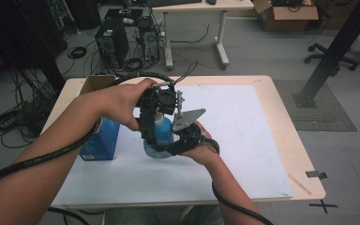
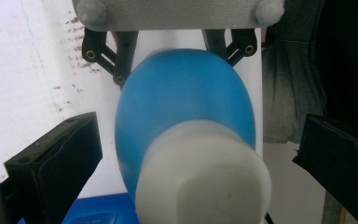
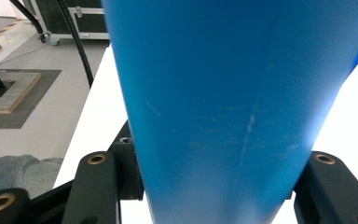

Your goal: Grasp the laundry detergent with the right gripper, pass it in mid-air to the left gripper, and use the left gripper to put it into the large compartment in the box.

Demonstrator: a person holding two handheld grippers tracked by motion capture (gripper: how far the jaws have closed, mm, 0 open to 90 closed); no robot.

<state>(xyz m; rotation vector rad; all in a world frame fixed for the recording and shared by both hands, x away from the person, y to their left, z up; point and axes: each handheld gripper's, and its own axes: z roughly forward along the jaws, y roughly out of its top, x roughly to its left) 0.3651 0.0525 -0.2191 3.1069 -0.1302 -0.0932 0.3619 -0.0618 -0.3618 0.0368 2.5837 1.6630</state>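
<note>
Clearly we have a light, hollow plastic bottle [image 1: 161,136] in hand, and we judge it smooth enough to slip and soft enough to dent if squeezed hard, so the wide lower body is the place to clamp and the cap the place to turn. Nearest us, our right gripper [image 1: 180,143] is closed on that body from the right; in the right gripper view the blue wall [image 3: 223,112] sits wedged between the two black jaws, pads pressing on it. Just beyond, our left gripper [image 1: 157,110] comes down over the top, and in the left gripper view its jaws stand apart on either side of the white cap [image 2: 203,182], touching nothing, so it is open. The bottle is a translucent blue with a rounded shoulder [image 2: 186,88] and faint scuffs, held tilted over the white mat [image 1: 243,136] near the table's middle. Farther left stands a blue box [image 1: 101,138].
</note>
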